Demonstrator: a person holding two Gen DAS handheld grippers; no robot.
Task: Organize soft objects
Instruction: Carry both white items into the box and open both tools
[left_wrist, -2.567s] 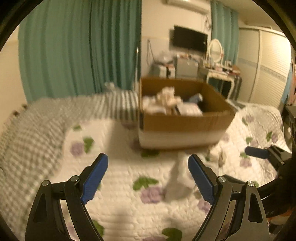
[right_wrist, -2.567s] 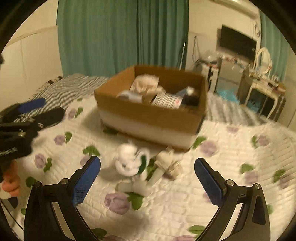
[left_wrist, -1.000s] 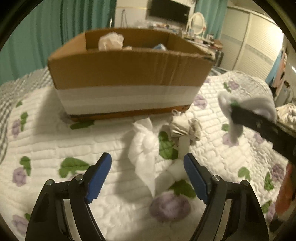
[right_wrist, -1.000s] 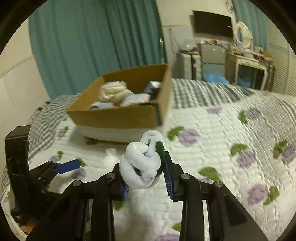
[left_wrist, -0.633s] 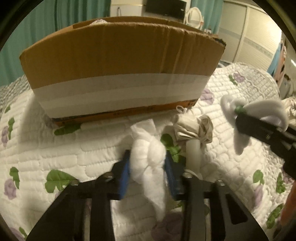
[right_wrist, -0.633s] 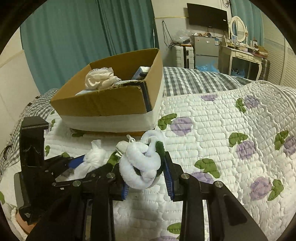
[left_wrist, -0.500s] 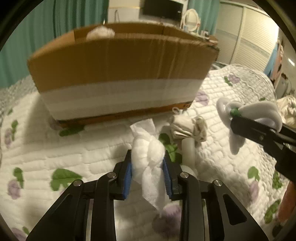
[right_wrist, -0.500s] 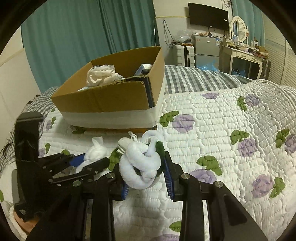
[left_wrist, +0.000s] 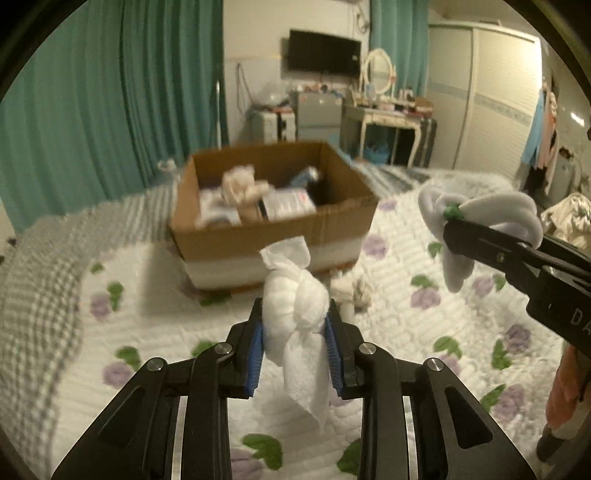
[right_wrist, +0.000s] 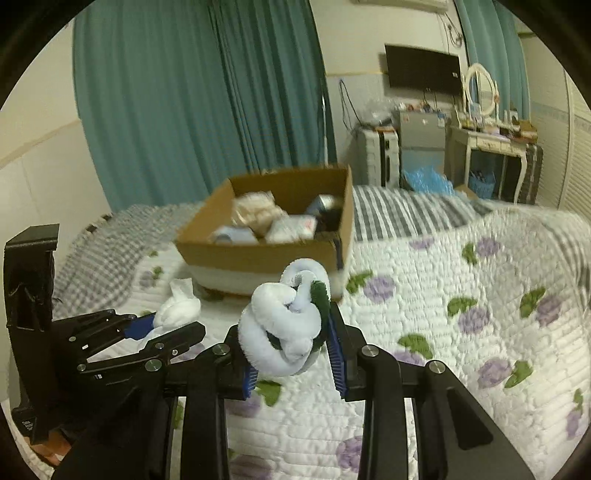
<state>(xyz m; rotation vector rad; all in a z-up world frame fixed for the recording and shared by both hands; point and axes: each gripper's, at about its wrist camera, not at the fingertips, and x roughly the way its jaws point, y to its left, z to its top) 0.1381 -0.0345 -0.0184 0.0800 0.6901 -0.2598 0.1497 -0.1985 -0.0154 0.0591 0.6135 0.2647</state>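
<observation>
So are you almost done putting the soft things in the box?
Partly. The cardboard box already holds several bundles. In hand: the left gripper clamps a knotted white cloth, and the right gripper clamps a knotted white sock bundle, neither over the box. Left: a beige bundle lies on the quilt.

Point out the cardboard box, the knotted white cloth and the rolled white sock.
cardboard box (left_wrist: 273, 240): left wrist view, on its front wall.
knotted white cloth (left_wrist: 295, 306): left wrist view, on the knot.
rolled white sock (right_wrist: 280, 325): right wrist view, on the coiled middle.
</observation>
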